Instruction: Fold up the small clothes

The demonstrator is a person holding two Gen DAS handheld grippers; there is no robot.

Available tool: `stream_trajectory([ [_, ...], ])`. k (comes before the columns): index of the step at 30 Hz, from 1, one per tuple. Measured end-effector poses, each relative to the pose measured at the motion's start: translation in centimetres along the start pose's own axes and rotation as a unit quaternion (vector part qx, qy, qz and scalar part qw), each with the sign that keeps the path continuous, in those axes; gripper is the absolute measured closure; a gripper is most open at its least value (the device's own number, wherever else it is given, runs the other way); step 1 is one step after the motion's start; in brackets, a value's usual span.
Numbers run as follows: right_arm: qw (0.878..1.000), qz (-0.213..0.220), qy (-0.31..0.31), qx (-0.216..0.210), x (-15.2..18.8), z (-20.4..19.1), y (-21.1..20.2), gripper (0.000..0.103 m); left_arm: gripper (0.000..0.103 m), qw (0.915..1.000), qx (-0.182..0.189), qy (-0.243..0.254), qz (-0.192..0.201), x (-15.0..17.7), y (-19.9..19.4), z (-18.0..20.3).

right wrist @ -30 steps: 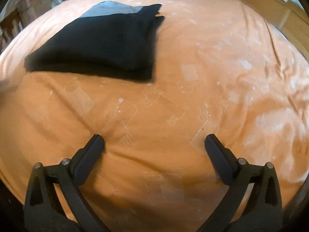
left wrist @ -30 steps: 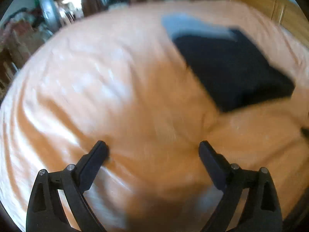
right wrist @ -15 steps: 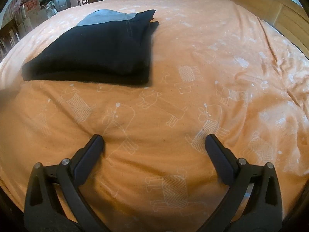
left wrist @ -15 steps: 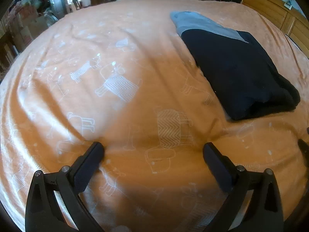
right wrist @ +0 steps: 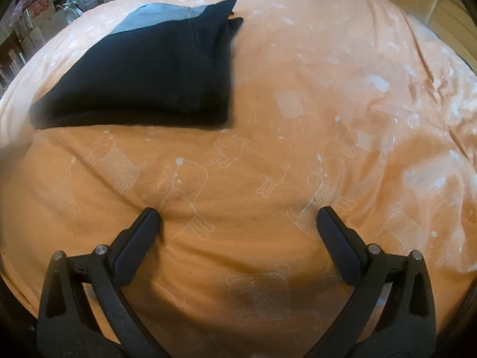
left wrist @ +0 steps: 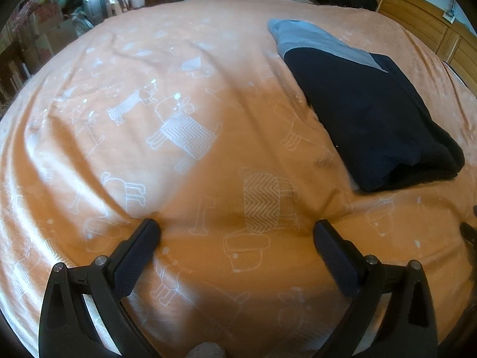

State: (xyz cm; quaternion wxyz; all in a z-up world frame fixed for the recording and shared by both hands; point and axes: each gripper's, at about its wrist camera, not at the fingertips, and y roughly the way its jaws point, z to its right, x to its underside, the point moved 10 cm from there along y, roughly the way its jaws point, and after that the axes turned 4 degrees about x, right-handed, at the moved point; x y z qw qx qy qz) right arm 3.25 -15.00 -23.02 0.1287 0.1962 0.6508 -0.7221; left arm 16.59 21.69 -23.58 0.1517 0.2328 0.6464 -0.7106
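Lying folded, dark garment (left wrist: 375, 116) (right wrist: 149, 74) (no readable label), orange bedspread (left wrist: 179, 59); both tongs (left wrist: 237, 232) (right wrist: 238, 219) wide.

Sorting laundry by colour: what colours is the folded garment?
Dark navy, almost black, with a grey-blue panel at one end; folded garment shows best in the left wrist view.

Orange animal-print bedspread (left wrist: 184, 137), wooden headboard (left wrist: 417, 21) far right, cluttered boxes (left wrist: 38, 35) left bg
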Motion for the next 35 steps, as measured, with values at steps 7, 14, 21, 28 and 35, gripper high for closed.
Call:
stream_trajectory([
  [7, 1.000, -0.009, 0.007, 0.009, -1.2, -0.4, 0.7, 0.000, 0.000, 1.0000, 0.004, -0.004, 0.001, -0.2, -0.4, 0.0],
  [14, 0.999, 0.028, 0.011, 0.019, -3.8, -1.0, -4.4, 0.000, 0.000, 0.9992, 0.018, -0.013, 0.034, -1.7, -5.5, 1.1],
  [21, 0.985, 0.167, -0.016, 0.043, -9.3, -3.5, -16.4, 0.000, 0.000, 0.9801, 0.009, 0.023, 0.197, -6.2, -17.9, 4.2],
  [28, 0.975, 0.219, -0.025, 0.000, -11.5, -6.8, -23.0, 0.000, 0.000, 0.9606, 0.036, 0.027, 0.274, -7.2, -27.0, 5.9],
  [35, 0.982, 0.189, -0.020, 0.002, -9.7, -7.6, -22.2, 0.000, 0.000, 0.9592, 0.049, 0.034, 0.276, -5.8, -29.8, 7.6],
])
